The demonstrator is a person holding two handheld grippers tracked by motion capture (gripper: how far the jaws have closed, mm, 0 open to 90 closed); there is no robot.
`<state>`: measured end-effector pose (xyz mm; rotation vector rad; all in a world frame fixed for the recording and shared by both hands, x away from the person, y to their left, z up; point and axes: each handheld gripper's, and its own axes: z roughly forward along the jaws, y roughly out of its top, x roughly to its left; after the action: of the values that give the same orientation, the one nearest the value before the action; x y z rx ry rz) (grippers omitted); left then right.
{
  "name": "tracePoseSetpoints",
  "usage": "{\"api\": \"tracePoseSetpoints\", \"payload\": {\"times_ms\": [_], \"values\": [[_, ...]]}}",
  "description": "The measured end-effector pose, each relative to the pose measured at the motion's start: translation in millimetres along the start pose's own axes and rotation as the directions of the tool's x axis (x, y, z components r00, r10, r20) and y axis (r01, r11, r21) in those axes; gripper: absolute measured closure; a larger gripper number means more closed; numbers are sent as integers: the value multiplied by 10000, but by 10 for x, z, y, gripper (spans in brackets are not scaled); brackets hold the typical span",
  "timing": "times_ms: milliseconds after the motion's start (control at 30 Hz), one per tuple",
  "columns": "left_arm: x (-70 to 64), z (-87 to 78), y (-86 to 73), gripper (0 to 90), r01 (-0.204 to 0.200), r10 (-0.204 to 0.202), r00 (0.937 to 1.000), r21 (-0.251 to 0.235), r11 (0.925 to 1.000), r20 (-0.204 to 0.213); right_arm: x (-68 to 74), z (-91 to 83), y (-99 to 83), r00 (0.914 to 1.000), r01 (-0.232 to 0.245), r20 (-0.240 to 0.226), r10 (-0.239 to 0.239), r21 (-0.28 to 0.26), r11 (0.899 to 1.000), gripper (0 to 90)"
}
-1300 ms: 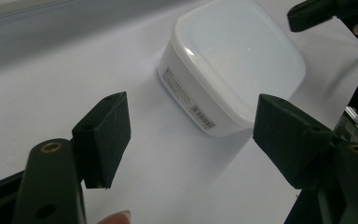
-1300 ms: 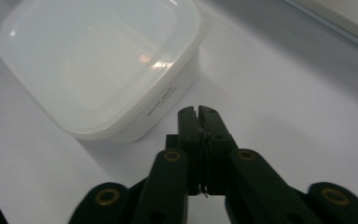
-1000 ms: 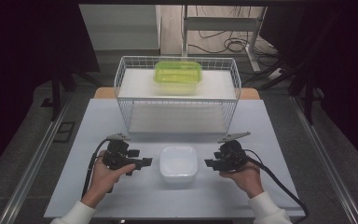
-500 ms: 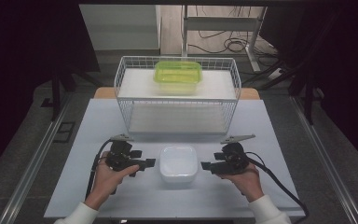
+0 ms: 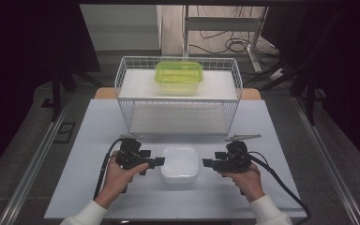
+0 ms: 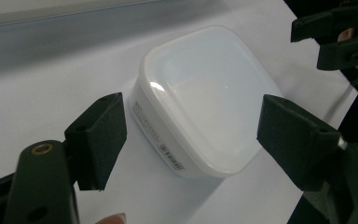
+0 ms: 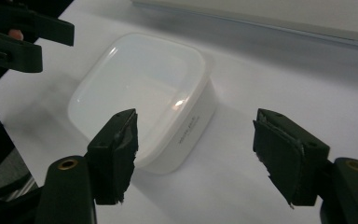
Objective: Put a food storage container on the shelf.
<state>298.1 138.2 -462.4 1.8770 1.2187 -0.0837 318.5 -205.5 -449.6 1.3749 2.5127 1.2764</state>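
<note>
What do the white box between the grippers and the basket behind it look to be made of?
White box: looks like translucent, milky plastic with a glossy finish; light glints on its lid and rounded corners in both gripper views. Basket: seems to be thin white-coated metal wire in an open grid, though the coating is a guess.

I see the lidded container [image 5: 180, 163] on the table [image 5: 98, 140] near its front edge, between my left gripper [image 5: 159, 162] and right gripper [image 5: 207, 162]. Behind it stands the wire basket [image 5: 178, 101]; a second lidded tub [image 5: 178, 75] sits farther back, seemingly inside it.
</note>
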Motion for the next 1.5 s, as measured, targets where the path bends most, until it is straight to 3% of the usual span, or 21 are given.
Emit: {"api": "tracePoseSetpoints", "payload": {"times_ms": [133, 267, 433, 500, 533, 600, 733, 900, 1067, 1133, 1267, 1500], "values": [[45, 36, 19, 291, 590, -588, 9982, 161, 9981, -126, 2, 26, -4, 9998, -28, -184, 27, -63, 10000, 350], [85, 80, 21, 300, 992, -993, 9950, 305, 9946, 36, -1, 75, -20, 9995, -89, -292, 90, 32, 10000, 356], [137, 113, 26, 305, 1369, -1384, 9898, 422, 9897, 349, -35, 150, -4, 9961, -422, -775, 426, 77, 9991, 392], [164, 114, 4, 306, 1620, -1639, 9856, 465, 9857, 415, -39, 177, -7, 9951, -501, -846, 509, 115, 9987, 403], [201, 112, -24, 312, 1881, -1905, 9800, 451, 9811, 567, -47, 215, -6, 9927, -645, -1006, 660, 179, 9978, 414], [218, 111, -33, 316, 1946, -1971, 9785, 435, 9799, 616, -54, 237, -3, 9912, -729, -1098, 746, 188, 9972, 419], [263, 122, -56, 382, 2384, -2394, 9677, 225, 9709, 795, -78, 293, 0, 9876, -994, -1188, 1021, 285, 9946, 442], [307, 168, -88, 419, 2615, -2632, 9602, 301, 9647, 936, -100, 334, 6, 9838, -1163, -1331, 1200, 351, 9926, 462], [286, 212, -97, 446, 2547, -2582, 9620, 496, 9658, 886, -123, 403, 0, 9794, -1429, -1369, 1483, 485, 9885, 476], [286, 227, -103, 474, 2648, -2696, 9584, 612, 9624, 935, -128, 444, -8, 9756, -1562, -1472, 1627, 550, 9862, 511], [328, 240, -123, 510, 3010, -3072, 9427, 657, 9514, 1297, -132, 476, -16, 9740, -1629, -1513, 1688, 506, 9853, 565], [322, 307, -131, 670, 3004, -3144, 9343, 1042, 9481, 1678, -143, 498, -31, 9662, -1906, -1642, 1989, 651, 9795, 611]]}}
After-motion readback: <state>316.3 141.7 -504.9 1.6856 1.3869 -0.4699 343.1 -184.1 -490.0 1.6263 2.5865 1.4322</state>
